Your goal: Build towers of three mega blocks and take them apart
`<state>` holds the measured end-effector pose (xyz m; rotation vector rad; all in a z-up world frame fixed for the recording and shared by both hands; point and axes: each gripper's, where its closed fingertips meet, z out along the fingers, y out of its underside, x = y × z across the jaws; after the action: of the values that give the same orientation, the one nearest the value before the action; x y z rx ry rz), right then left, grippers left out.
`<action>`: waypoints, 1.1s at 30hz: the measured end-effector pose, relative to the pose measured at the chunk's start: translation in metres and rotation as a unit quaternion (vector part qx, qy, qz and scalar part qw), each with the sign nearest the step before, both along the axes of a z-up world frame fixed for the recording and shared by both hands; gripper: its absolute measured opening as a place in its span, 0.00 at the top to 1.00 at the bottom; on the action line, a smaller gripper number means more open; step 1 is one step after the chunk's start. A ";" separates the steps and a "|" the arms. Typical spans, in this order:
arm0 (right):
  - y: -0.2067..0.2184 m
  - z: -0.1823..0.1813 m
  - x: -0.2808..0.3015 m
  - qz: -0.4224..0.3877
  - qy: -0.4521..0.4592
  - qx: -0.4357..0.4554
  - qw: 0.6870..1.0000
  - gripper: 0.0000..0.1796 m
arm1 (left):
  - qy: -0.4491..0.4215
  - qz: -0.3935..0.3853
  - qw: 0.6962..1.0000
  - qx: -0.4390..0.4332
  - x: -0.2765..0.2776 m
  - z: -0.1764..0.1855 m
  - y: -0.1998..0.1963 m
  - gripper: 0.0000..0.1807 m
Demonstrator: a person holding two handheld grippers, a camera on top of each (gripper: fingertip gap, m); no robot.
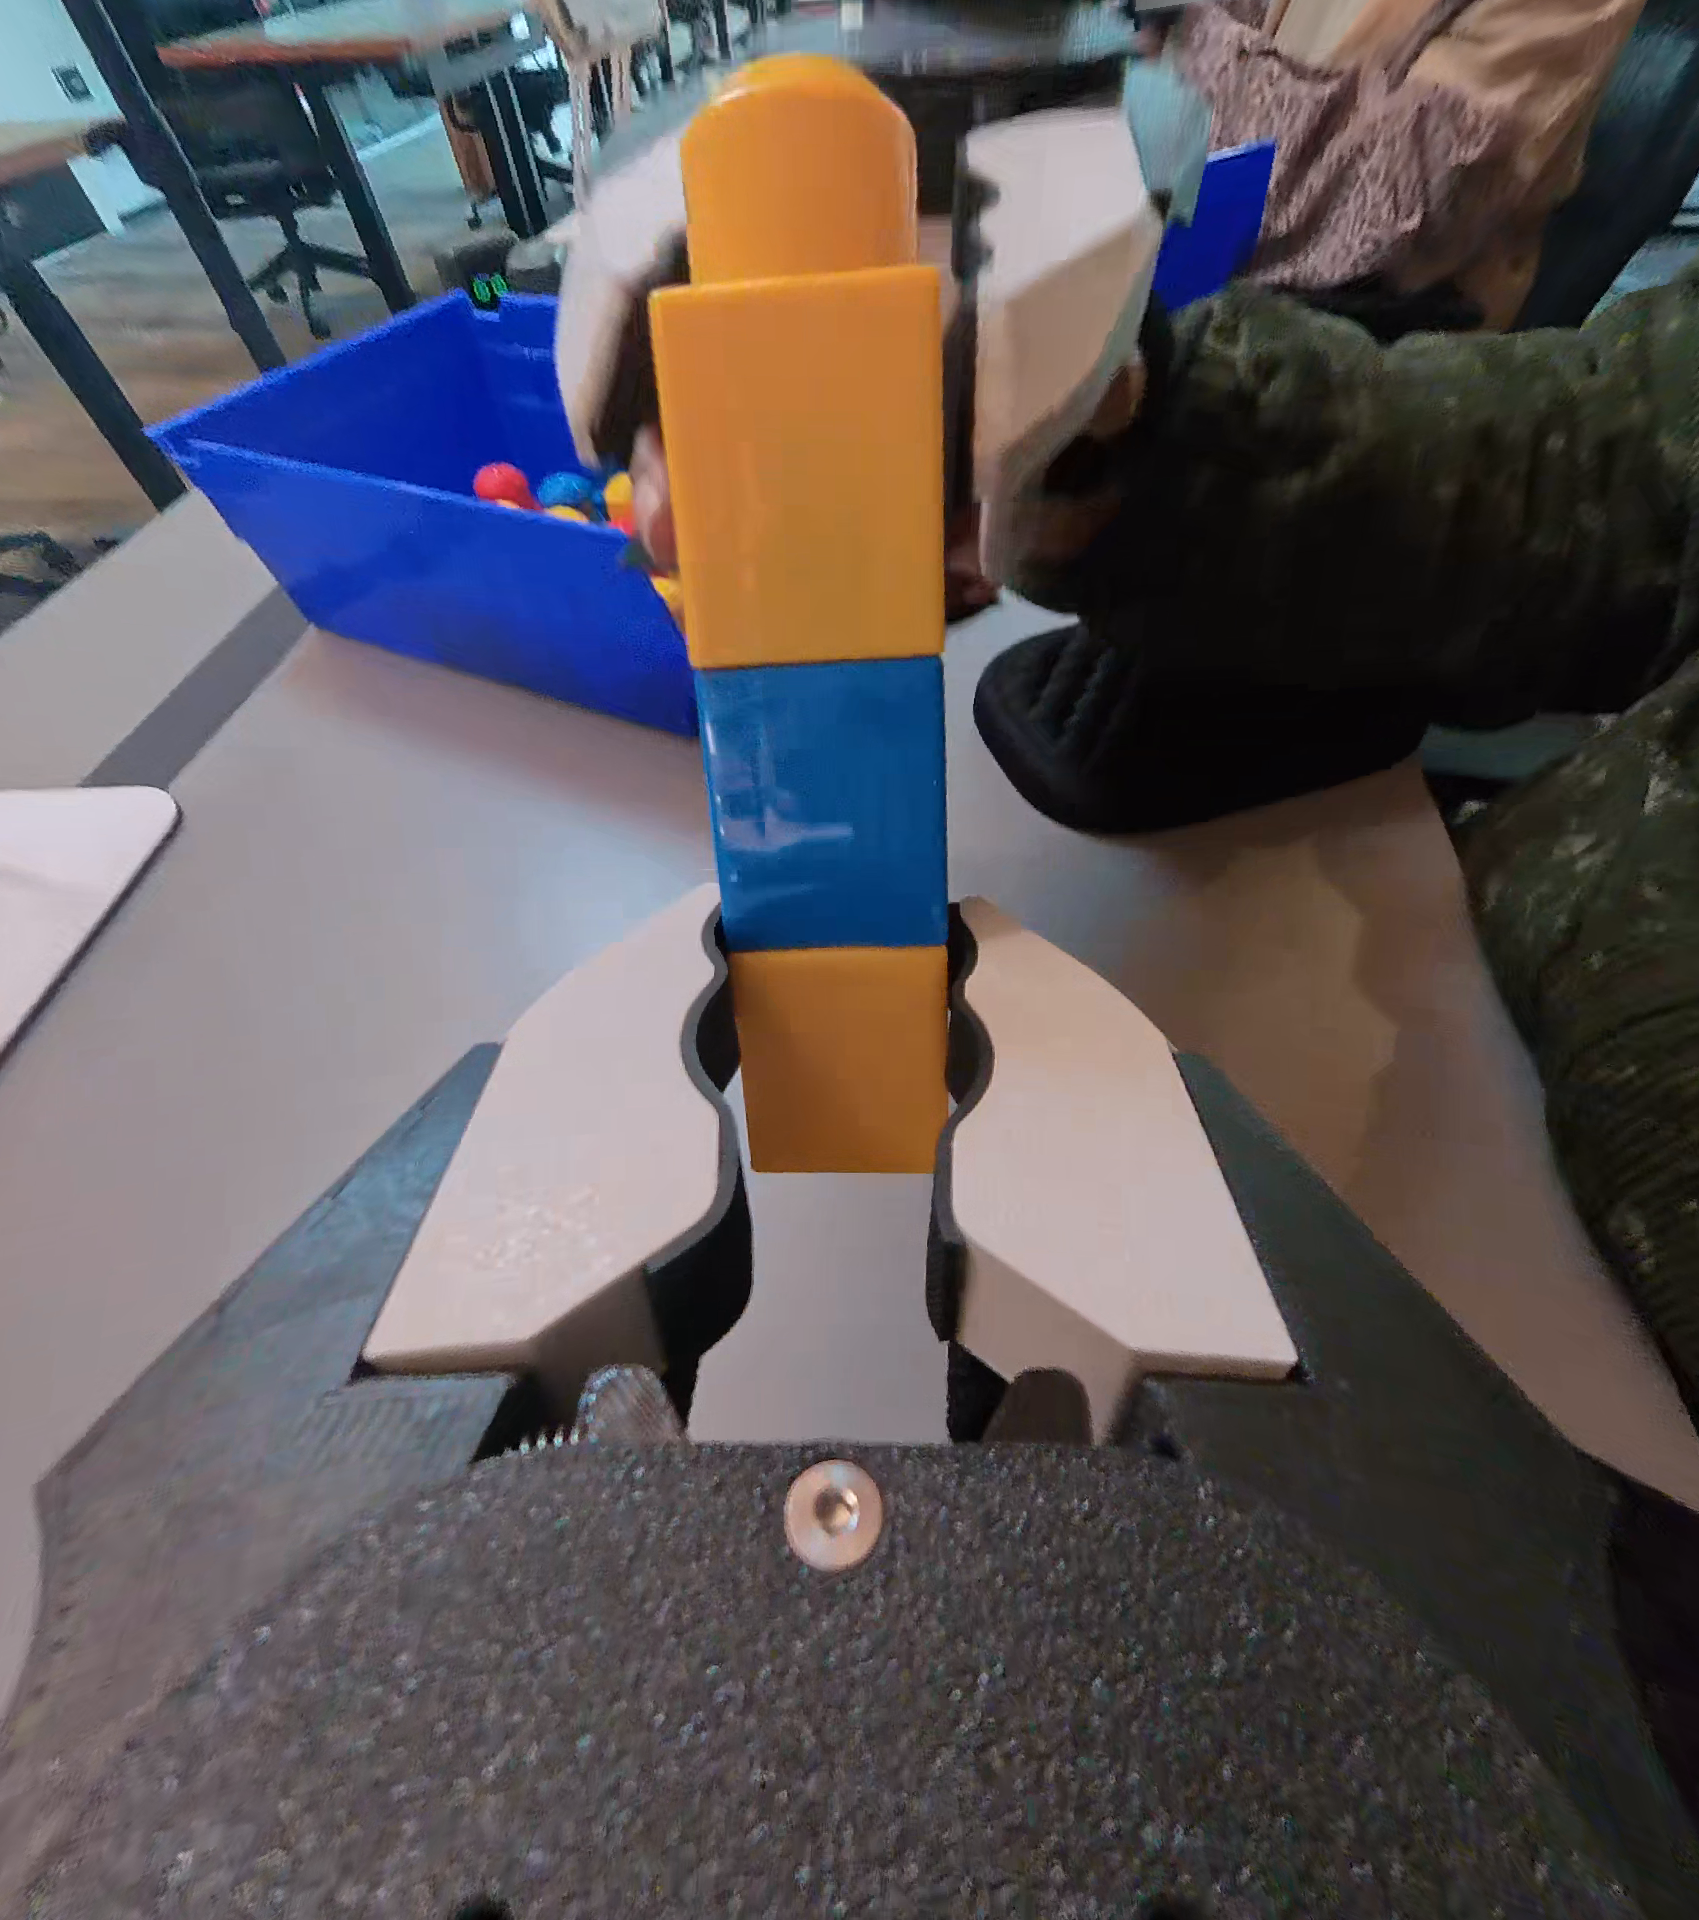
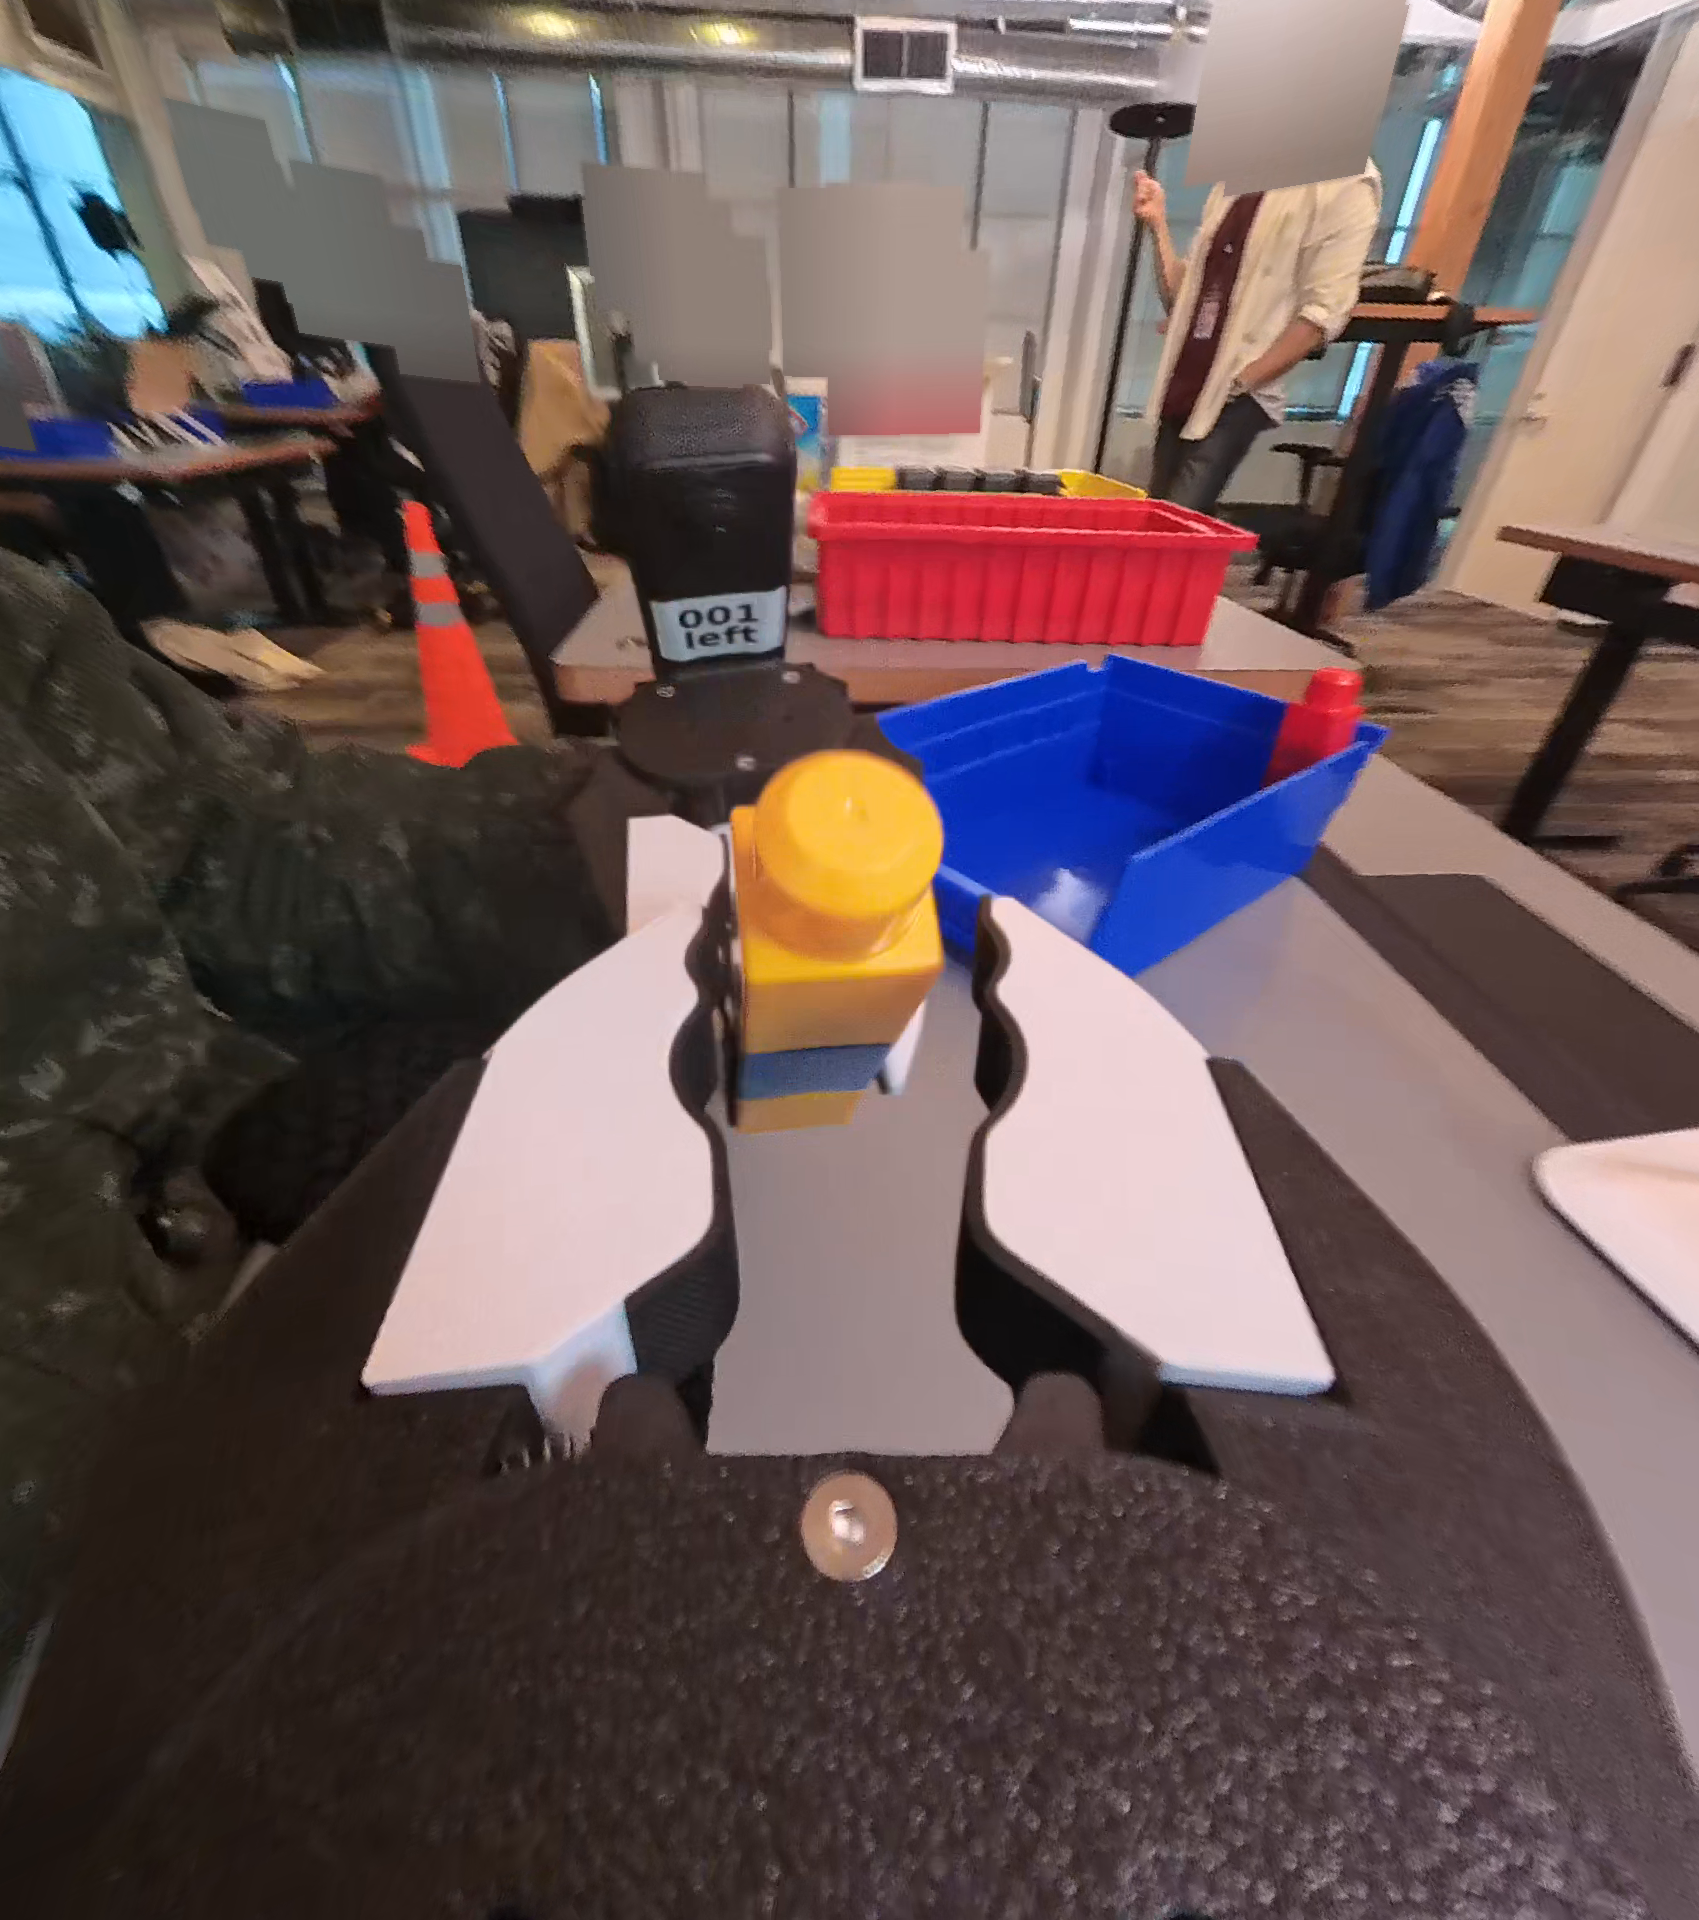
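Left tongs (image 1: 840, 1023) grip tower (image 1: 814, 623) — right tongs (image 2: 850, 1013) open.

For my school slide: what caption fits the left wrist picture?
Left gripper jaws clamp the bottom orange block of a three-block tower.

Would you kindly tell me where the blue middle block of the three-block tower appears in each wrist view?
Left wrist view: blue middle block at centre, just above the left gripper fingertips.
Right wrist view: a thin blue band at centre, under the top yellow block.
Shared landmark: the blue plastic bin behind the tower.
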<state>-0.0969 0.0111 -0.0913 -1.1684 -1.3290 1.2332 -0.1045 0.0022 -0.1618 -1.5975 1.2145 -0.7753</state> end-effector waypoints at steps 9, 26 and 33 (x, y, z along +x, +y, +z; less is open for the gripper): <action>-0.005 -0.011 0.006 0.013 -0.041 0.009 0.999 0.81 | 0.033 -0.021 0.999 -0.025 -0.001 -0.022 -0.006 0.80; -0.011 -0.026 -0.003 0.026 -0.071 0.011 0.997 0.83 | 0.014 -0.020 1.000 -0.001 -0.002 -0.016 -0.003 0.80; 0.014 0.023 0.037 -0.043 0.004 0.036 0.998 0.83 | 0.041 0.029 0.998 -0.025 -0.026 -0.037 0.015 0.80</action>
<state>-0.0602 0.0254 -0.0680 -1.1564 -1.2945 1.1173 -0.1305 0.0171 -0.1985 -1.7127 1.2091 -0.7155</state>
